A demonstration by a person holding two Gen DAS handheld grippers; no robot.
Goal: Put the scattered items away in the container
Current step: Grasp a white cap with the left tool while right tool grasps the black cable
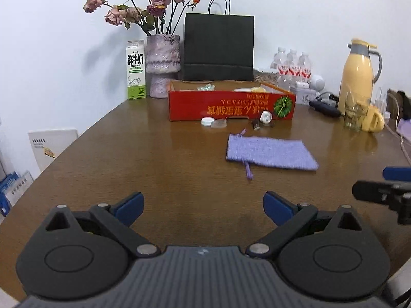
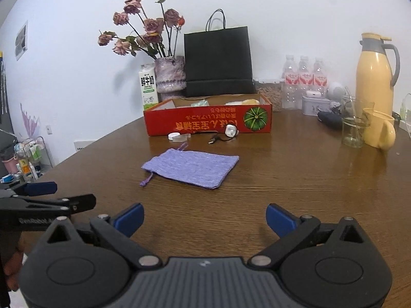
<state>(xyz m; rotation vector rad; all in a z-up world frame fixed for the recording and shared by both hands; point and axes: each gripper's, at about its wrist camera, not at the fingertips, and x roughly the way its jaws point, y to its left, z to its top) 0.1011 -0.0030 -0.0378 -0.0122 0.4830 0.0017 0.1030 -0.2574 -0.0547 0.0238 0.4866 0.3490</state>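
Observation:
A red cardboard box [image 1: 231,109] [image 2: 208,124] stands open at the far middle of the brown table, with a few items inside. In front of it lie a white round lid [image 1: 207,121] [image 2: 174,136], a clear plastic piece [image 1: 219,123] [image 2: 183,137], a white charger [image 1: 265,116] [image 2: 230,130] and a dark cable [image 1: 255,124] [image 2: 217,140]. A purple drawstring pouch [image 1: 269,153] [image 2: 191,167] lies flat nearer to me. My left gripper [image 1: 203,206] is open and empty above the near table. My right gripper [image 2: 204,218] is open and empty too, short of the pouch.
Behind the box stand a milk carton [image 1: 135,69], a vase of dried roses [image 1: 162,64], a black paper bag [image 1: 218,48] and water bottles [image 1: 292,68]. At right are a yellow thermos [image 2: 375,74], a glass [image 2: 354,131] and a yellow mug [image 2: 380,129].

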